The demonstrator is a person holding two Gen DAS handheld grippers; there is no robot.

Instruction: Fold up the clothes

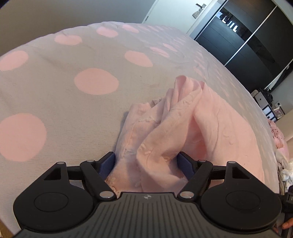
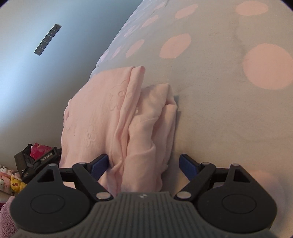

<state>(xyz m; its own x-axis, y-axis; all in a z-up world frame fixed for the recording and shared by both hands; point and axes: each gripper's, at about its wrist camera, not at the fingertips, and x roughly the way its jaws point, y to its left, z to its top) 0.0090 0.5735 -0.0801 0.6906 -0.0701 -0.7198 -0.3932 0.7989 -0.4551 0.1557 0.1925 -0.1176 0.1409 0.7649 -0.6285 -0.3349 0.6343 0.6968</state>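
A pale pink embroidered garment (image 1: 183, 119) lies bunched in loose folds on a grey bed cover with pink dots (image 1: 73, 109). My left gripper (image 1: 146, 162) sits low over the near end of it. Its jaws stand wide, with slack cloth filling the gap between the blue pads. In the right wrist view the same garment (image 2: 109, 109) lies roughly folded near the edge of the bed cover (image 2: 219, 109). My right gripper (image 2: 143, 163) is open over the garment's near end. The left pad touches cloth and the right pad stands clear of it.
A dark sliding wardrobe (image 1: 247, 36) and a white door (image 1: 183, 11) stand beyond the bed. More clothes are piled at the right (image 1: 282, 146). A black bag (image 2: 36, 155) and plush toys (image 2: 12, 181) lie on the floor beside the bed's left edge.
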